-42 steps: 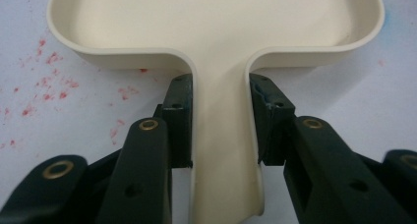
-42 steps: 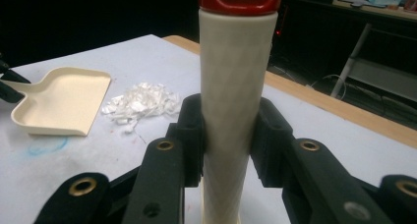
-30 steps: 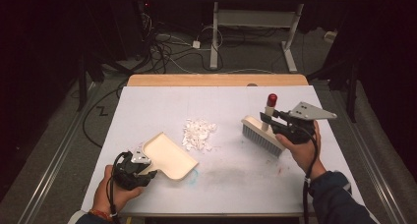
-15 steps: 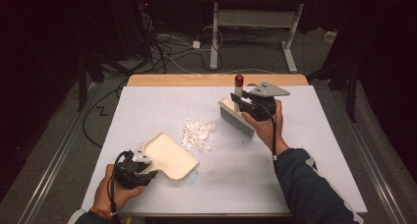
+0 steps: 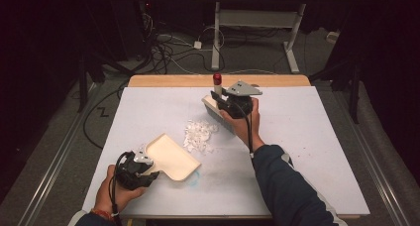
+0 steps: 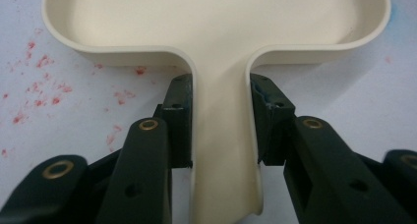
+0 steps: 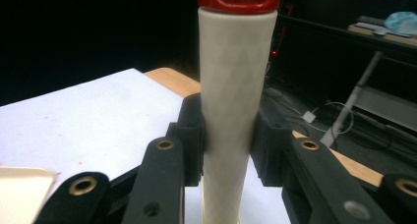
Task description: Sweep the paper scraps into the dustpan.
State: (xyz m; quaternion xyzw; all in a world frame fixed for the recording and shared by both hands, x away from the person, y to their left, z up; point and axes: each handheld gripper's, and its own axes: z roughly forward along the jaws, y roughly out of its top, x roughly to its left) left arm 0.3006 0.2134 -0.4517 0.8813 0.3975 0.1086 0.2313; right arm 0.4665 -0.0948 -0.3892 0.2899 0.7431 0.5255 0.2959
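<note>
Right gripper [image 5: 221,98], clenched on brush [image 5: 216,112], now moved behind paper bits [image 5: 199,135]; left gripper [image 5: 148,167] (same spot) grasping dustpan [image 5: 171,156]. Ready to sweep.

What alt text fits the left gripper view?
The left tongs are shut on the handle of a cream dustpan, whose tray spreads across the top. It rests on a white table flecked with red specks at left.

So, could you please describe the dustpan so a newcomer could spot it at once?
On the white table, look near the front left corner. The dustpan lies there, its handle clamped in the left hand-held gripper. It is cream and shallow, unlike the white scraps beside it.
</note>
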